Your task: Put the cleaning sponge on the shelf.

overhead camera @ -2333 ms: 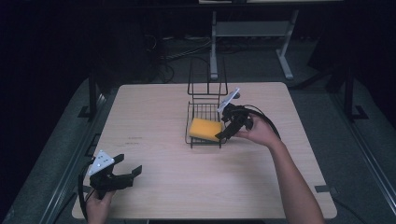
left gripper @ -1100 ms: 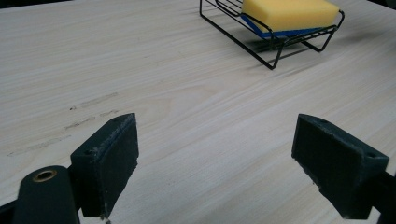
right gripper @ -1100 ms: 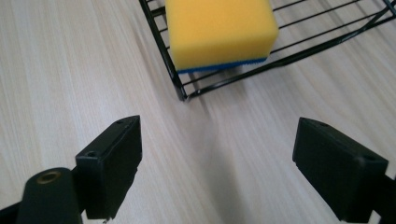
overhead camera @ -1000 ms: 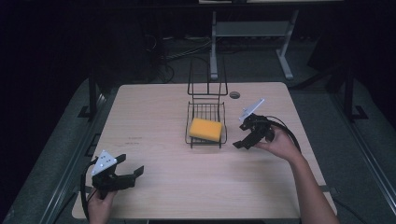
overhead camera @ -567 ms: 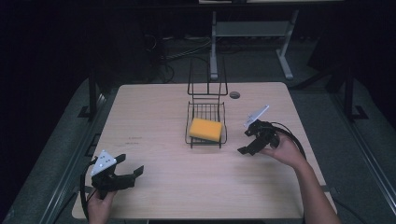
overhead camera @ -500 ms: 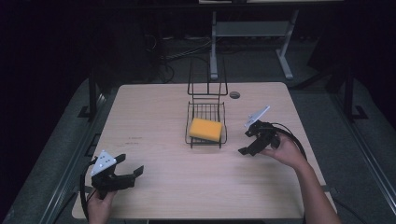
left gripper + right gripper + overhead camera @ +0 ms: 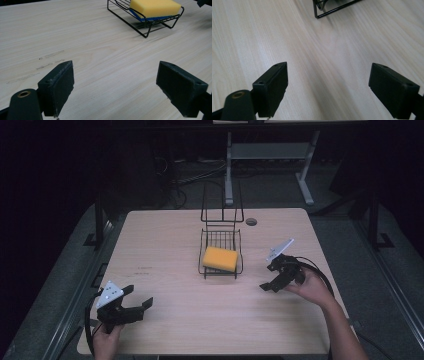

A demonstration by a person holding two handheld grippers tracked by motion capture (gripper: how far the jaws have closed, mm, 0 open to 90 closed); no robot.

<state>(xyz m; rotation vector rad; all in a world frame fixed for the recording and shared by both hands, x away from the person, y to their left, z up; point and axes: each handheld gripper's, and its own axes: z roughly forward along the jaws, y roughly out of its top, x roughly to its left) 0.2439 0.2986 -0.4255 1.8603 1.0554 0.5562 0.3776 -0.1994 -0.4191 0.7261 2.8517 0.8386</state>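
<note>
A yellow sponge (image 7: 220, 258) with a blue underside lies in a black wire rack (image 7: 221, 269) at the middle of the wooden table (image 7: 165, 240). From the left gripper view the sponge (image 7: 155, 7) and rack (image 7: 140, 25) appear far ahead at the upper right. My left gripper (image 7: 137, 304) rests open near the table's front left corner, nothing between its jaws (image 7: 115, 87). To the right of the rack my right gripper (image 7: 267, 285) hangs open and empty over bare wood (image 7: 328, 87). A corner of the rack (image 7: 329, 8) peeks in at the top of the right gripper view.
A small dark round grommet (image 7: 251, 221) is set in the table behind the rack. The rack has a tall wire back (image 7: 222, 200). A metal stand (image 7: 265, 155) and cables lie on the dark floor beyond the table.
My right gripper has drawn back from the rack toward the right and front of the table, open and empty. The sponge stays in the rack. The left gripper has not moved.
</note>
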